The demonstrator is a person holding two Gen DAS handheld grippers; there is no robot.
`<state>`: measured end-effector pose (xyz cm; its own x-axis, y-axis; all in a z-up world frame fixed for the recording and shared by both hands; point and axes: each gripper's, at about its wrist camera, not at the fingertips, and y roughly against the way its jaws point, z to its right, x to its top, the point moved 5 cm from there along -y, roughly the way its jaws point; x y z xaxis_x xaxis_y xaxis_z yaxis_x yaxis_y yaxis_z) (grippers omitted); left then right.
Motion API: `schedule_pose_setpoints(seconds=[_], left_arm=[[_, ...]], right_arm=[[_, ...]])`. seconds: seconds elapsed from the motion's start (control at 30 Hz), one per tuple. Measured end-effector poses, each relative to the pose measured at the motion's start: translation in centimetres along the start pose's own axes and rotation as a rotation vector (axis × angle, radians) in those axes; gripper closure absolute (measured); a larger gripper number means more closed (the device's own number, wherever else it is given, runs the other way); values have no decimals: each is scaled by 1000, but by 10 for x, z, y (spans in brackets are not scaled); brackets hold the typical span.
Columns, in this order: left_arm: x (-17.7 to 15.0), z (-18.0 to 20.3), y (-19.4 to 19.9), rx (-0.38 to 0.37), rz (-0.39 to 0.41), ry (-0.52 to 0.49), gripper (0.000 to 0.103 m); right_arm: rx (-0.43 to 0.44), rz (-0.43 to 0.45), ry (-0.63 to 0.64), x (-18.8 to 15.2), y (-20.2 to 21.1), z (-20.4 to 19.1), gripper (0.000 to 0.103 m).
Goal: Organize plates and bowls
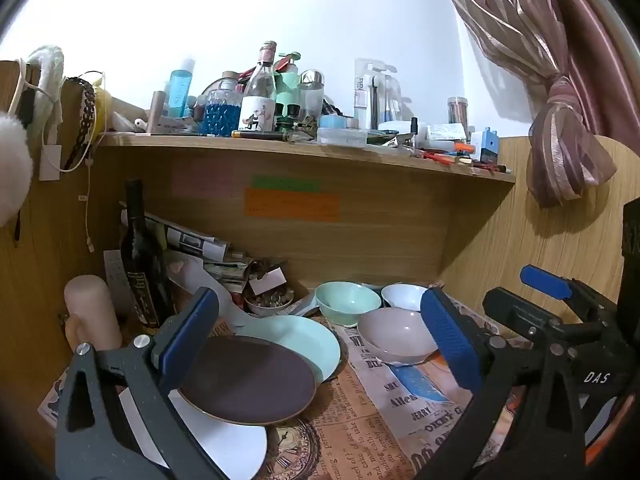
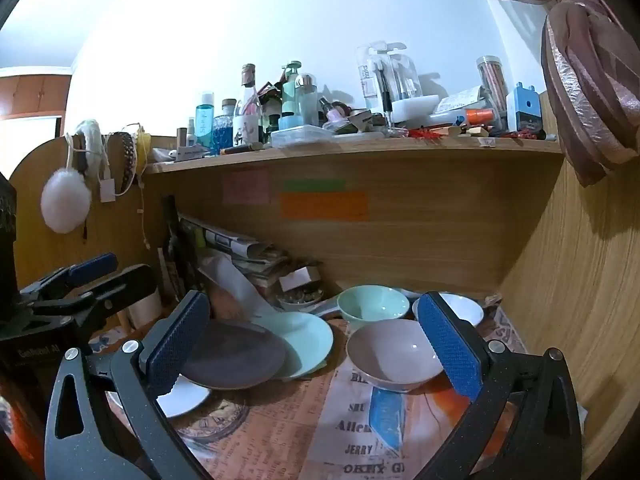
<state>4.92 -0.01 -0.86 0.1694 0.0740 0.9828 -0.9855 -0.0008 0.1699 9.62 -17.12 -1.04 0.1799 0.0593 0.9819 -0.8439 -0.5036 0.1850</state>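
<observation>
Three plates overlap on the newspaper-covered desk: a brown plate lies on a mint plate and a white plate. To their right stand a lilac bowl, a mint bowl and a white bowl. My left gripper hovers open in front of the plates, holding nothing. My right gripper hangs open beside it, facing the bowls, also with nothing in it.
A wooden shelf full of bottles overhangs the desk. A dark wine bottle, stacked newspapers, a small dish of bits and a cream cylinder crowd the back left. A wooden side wall and curtain close the right.
</observation>
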Motion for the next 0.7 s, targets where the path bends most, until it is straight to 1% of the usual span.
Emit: schedule_pose_setpoints(seconds=[0.27,0.33,0.7], left_arm=[[-1,9,2,1,-8,0,0],[-4,0,-6,3,-21,18,0],[-6,3,-7,1,-25,10,0]], right_arm=[[-2,-4,-2,1,1,0,0],[1,-6,-3,0,1,0,0],[1,-4,-9,2,4,-2,0]])
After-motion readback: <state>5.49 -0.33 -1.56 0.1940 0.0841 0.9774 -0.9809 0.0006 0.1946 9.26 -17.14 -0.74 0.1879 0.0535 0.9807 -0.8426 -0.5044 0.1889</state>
